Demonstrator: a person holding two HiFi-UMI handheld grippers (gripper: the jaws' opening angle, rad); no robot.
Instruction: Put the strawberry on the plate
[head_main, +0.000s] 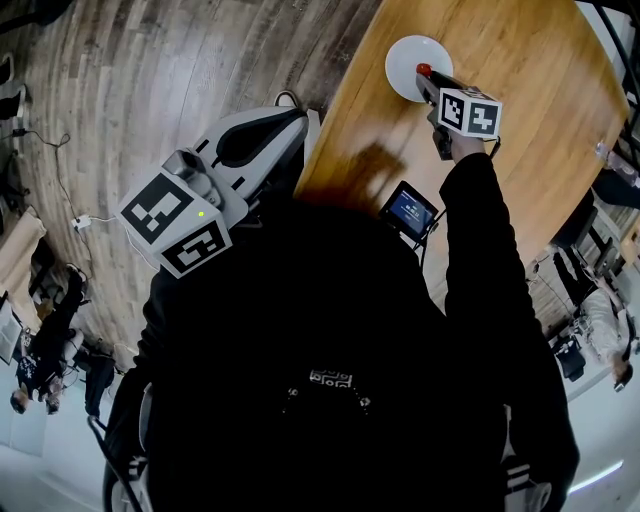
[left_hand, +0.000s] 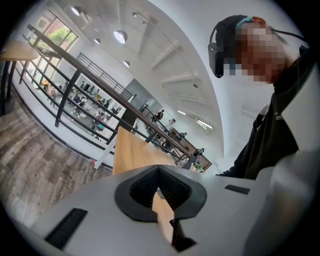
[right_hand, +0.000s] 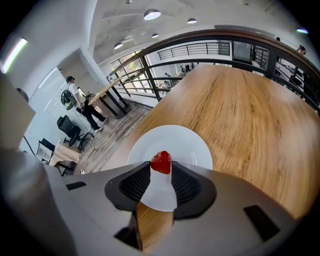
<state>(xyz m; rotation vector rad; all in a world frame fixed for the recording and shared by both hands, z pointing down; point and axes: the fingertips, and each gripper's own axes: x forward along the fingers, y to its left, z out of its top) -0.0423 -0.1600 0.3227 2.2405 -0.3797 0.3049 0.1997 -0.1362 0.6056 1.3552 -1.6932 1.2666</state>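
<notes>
A red strawberry (right_hand: 161, 162) sits between the tips of my right gripper (right_hand: 161, 172), whose pads press on it from both sides. It hangs over the near part of a round white plate (right_hand: 192, 145) on the wooden table (right_hand: 250, 115). From the head view, the right gripper (head_main: 426, 84) reaches out at arm's length, with the strawberry (head_main: 424, 69) at its tip over the plate (head_main: 403, 52). My left gripper (head_main: 298, 115) is held back near the body, off the table's left edge. Its jaws (left_hand: 159, 170) meet at the tips with nothing between them.
The table (head_main: 540, 130) runs far and right from the plate, and its left edge drops to a wooden plank floor (head_main: 150, 90). A small lit screen (head_main: 410, 210) hangs near the person's chest. A railing (right_hand: 210, 50) and people stand far beyond the table.
</notes>
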